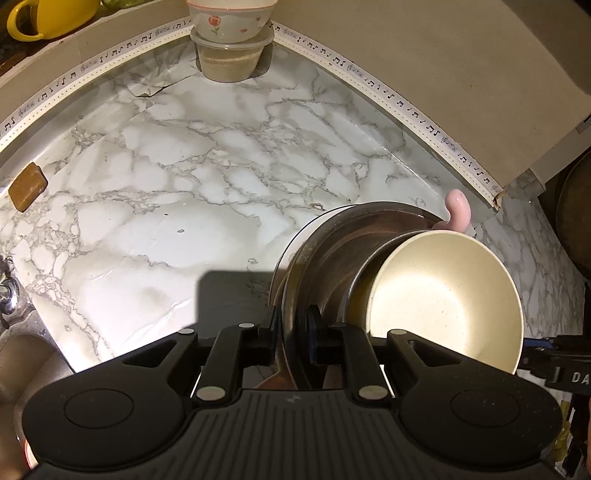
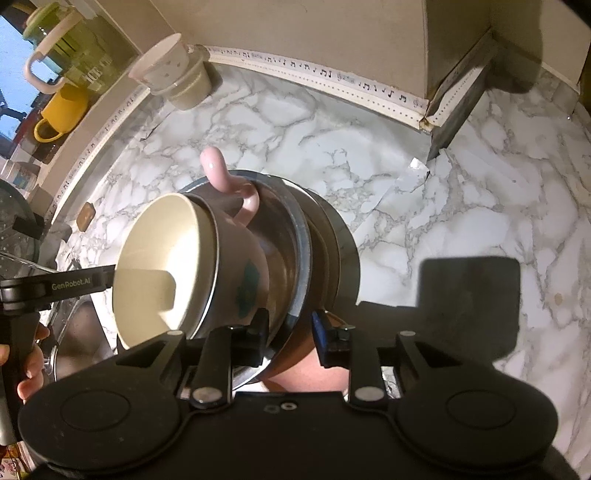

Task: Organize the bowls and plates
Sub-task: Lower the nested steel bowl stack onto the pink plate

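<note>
Stack of plates and bowls, tilted above table, clamped by left gripper and right gripper fingers on its rims; carry step, next needs level set-down.

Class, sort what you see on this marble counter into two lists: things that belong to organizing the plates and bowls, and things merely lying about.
In the job:
cream bowl
steel bowl
plates beneath
left claw
right claw

Lying about:
yellow mug
floral bowl on lidded plastic tub
brown soap bar
pink hook-shaped handle
</note>
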A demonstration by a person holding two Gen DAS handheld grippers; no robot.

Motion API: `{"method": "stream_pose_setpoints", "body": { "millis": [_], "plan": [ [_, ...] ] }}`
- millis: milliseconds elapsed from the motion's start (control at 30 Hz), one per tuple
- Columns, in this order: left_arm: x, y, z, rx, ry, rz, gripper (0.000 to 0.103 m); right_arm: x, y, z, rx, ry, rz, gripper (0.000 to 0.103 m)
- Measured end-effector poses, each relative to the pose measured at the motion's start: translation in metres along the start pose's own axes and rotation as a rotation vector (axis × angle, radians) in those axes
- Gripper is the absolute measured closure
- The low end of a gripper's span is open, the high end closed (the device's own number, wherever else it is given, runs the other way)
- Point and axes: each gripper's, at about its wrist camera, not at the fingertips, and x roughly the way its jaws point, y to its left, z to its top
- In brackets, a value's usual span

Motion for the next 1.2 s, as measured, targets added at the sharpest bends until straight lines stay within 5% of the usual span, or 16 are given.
{"method": "stream_pose_setpoints", "body": {
  "millis": [467, 900, 1000, 1067, 1200],
  "plan": [
    [-0.023, 0.005, -0.013, -0.003, -0.052, -0.010, 0.087, -0.024, 0.009, -0.014, -0.073, -0.078, 0.002, 0.065],
    [-0.069, -0.020, -0.040, 0.114, -0.208, 0.009, 0.084, -0.052, 0.021, -0.034, -0.167, -0.197, 0.019, 0.064],
    [-0.079, -0.029, -0.048, 0.140, -0.249, 0.010, 0.064, -0.059, 0.023, -0.040, -0.184, -0.232, 0.020, 0.062],
    [-0.086, -0.034, -0.055, 0.155, -0.284, 0.012, 0.041, -0.065, 0.024, -0.044, -0.195, -0.257, 0.024, 0.059],
    [-0.097, -0.043, -0.066, 0.182, -0.328, 0.008, 0.039, -0.075, 0.026, -0.053, -0.216, -0.310, 0.024, 0.055]
  ]
}}
